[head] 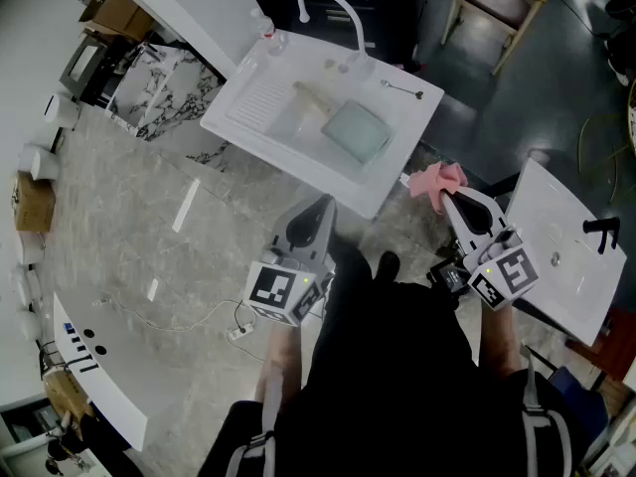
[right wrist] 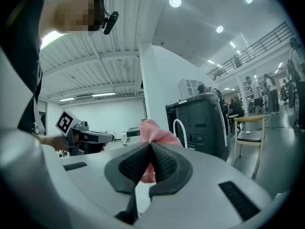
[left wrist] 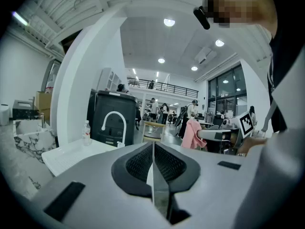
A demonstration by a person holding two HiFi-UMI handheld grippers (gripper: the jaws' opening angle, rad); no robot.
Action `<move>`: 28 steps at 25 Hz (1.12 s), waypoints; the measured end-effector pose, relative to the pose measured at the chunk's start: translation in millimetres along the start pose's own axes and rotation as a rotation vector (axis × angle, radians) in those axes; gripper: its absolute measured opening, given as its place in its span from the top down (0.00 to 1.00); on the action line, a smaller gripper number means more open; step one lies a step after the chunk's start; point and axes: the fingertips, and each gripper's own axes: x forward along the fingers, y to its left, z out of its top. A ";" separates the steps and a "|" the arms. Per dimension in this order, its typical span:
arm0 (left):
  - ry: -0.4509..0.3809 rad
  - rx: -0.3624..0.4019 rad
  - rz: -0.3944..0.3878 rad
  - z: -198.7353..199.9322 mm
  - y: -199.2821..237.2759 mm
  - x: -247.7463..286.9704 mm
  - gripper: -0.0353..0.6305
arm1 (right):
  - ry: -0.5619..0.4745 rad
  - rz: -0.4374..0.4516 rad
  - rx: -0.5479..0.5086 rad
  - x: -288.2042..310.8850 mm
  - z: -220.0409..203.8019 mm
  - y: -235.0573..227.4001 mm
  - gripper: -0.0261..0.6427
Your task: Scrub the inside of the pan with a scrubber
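Note:
The pan (head: pixel 356 132), pale and squarish with a long handle, lies in the basin of the white sink unit (head: pixel 397 137) ahead of me. My right gripper (head: pixel 446 196) is held level, short of the sink's right corner. It is shut on a pink mesh scrubber (head: pixel 437 179), which bulges out past the jaw tips (right wrist: pixel 151 131). My left gripper (head: pixel 322 205) hovers before the sink's front edge, jaws shut with nothing between them (left wrist: pixel 153 146). In the left gripper view the scrubber (left wrist: pixel 192 133) hangs off to the right.
A white curved faucet (head: pixel 333 8) stands at the sink's back, with a spoon (head: pixel 402 88) on its rim and a water bottle (left wrist: pixel 86 131) at its far left corner. A second white sink unit (head: pixel 561 256) with a black faucet stands at right. A cable and power strip (head: pixel 238 333) lie on the floor.

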 end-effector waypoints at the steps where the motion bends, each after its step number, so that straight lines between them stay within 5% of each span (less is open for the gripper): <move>1: 0.003 -0.002 0.003 -1.1 0.7 0.5 0.89 | -0.002 0.000 0.000 0.8 0.2 -0.8 0.92; 15: 0.024 -0.016 0.035 -6.9 13.7 3.2 0.89 | 0.009 0.040 0.004 15.2 -6.4 6.2 0.92; 28: 0.061 -0.021 -0.026 -11.6 83.5 37.4 0.89 | 0.070 -0.090 0.066 63.5 -26.0 -14.2 0.92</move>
